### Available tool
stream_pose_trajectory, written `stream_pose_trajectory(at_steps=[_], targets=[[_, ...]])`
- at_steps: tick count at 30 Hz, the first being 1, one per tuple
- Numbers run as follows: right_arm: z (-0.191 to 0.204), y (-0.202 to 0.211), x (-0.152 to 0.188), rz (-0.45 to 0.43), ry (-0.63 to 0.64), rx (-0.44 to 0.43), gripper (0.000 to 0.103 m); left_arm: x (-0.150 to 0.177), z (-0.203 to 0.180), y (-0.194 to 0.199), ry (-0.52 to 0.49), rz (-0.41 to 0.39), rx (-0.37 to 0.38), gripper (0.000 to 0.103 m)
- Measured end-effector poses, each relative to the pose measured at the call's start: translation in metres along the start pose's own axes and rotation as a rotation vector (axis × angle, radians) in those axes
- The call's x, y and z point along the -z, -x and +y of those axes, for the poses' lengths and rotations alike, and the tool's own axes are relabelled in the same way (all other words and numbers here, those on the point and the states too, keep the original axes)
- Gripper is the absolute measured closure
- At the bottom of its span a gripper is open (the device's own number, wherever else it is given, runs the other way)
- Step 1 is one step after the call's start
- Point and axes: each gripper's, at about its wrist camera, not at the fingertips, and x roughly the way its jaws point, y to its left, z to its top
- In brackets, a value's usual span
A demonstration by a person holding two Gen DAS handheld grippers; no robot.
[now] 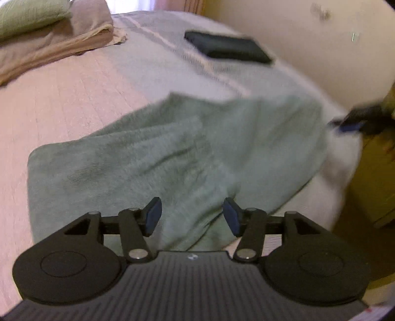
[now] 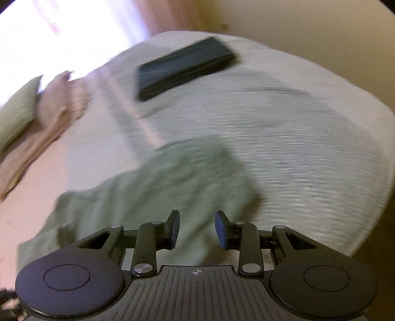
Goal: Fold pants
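Pale green pants [image 1: 172,158] lie crumpled on the bed, partly folded over themselves, reaching toward the bed's right edge. In the right wrist view the same pants [image 2: 160,192] fill the lower left. My left gripper [image 1: 192,214] hovers open just above the near edge of the cloth, nothing between its blue pads. My right gripper [image 2: 196,228] is also open over the cloth's near right part, holding nothing. The right gripper [image 1: 355,121] shows as a dark blur at the right edge of the left wrist view. Both views are motion-blurred.
The bed cover [image 1: 74,103] is pink on the left and grey-white [image 2: 296,138] on the right. A dark folded garment [image 1: 229,48] [image 2: 182,66] lies at the far side. Beige cloth [image 1: 56,47] and a green pillow [image 1: 29,14] sit far left. A wall [image 1: 321,49] and yellow furniture [image 1: 375,177] stand right.
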Motion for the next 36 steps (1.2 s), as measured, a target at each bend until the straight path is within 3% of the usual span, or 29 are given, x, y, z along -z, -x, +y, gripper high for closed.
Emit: stream_pose_trajectory(at_steps=[2, 5, 8, 12, 13, 15, 17, 19, 23, 25, 27, 29, 32, 36], targets=[[0.024, -0.008, 0.008, 0.025, 0.046, -0.076, 0.072, -0.008, 0.019, 0.019, 0.071, -0.041, -0.040, 0.058], [0.067, -0.028, 0.024, 0.066, 0.138, -0.197, 0.072, -0.020, 0.059, 0.020, 0.144, -0.055, -0.199, 0.077], [0.116, -0.053, 0.037, 0.082, 0.229, -0.311, 0.072, -0.035, 0.094, -0.005, 0.145, -0.067, -0.289, 0.080], [0.183, -0.091, 0.055, 0.025, 0.333, -0.425, 0.077, -0.047, 0.115, -0.045, 0.086, -0.055, -0.318, 0.079], [0.195, -0.106, 0.060, 0.028, 0.358, -0.399, 0.077, -0.047, 0.120, -0.058, 0.064, -0.038, -0.332, 0.079], [0.208, -0.144, 0.071, 0.075, 0.391, -0.263, 0.077, -0.042, 0.138, -0.081, 0.060, 0.015, -0.345, 0.083], [0.205, -0.160, 0.071, 0.117, 0.312, -0.238, 0.077, -0.039, 0.142, -0.085, 0.052, 0.024, -0.338, 0.084], [0.203, -0.140, 0.069, 0.108, 0.284, -0.226, 0.077, -0.044, 0.138, -0.071, 0.062, 0.019, -0.344, 0.084], [0.200, -0.076, 0.084, 0.027, 0.366, -0.192, 0.077, -0.035, 0.127, -0.016, 0.131, -0.017, -0.279, 0.084], [0.206, -0.054, 0.104, 0.042, 0.410, -0.210, 0.077, -0.025, 0.116, 0.005, 0.139, -0.010, -0.252, 0.084], [0.213, -0.051, 0.124, 0.089, 0.458, -0.209, 0.077, -0.008, 0.102, 0.015, 0.136, 0.022, -0.225, 0.084], [0.217, -0.070, 0.147, 0.148, 0.486, -0.147, 0.077, 0.009, 0.093, 0.006, 0.118, 0.101, -0.206, 0.081], [0.219, -0.083, 0.160, 0.177, 0.489, -0.068, 0.077, 0.019, 0.084, -0.015, 0.076, 0.191, -0.260, 0.083], [0.222, -0.048, 0.146, 0.204, 0.410, -0.053, 0.059, -0.006, 0.077, -0.003, 0.071, 0.227, -0.257, 0.078]])
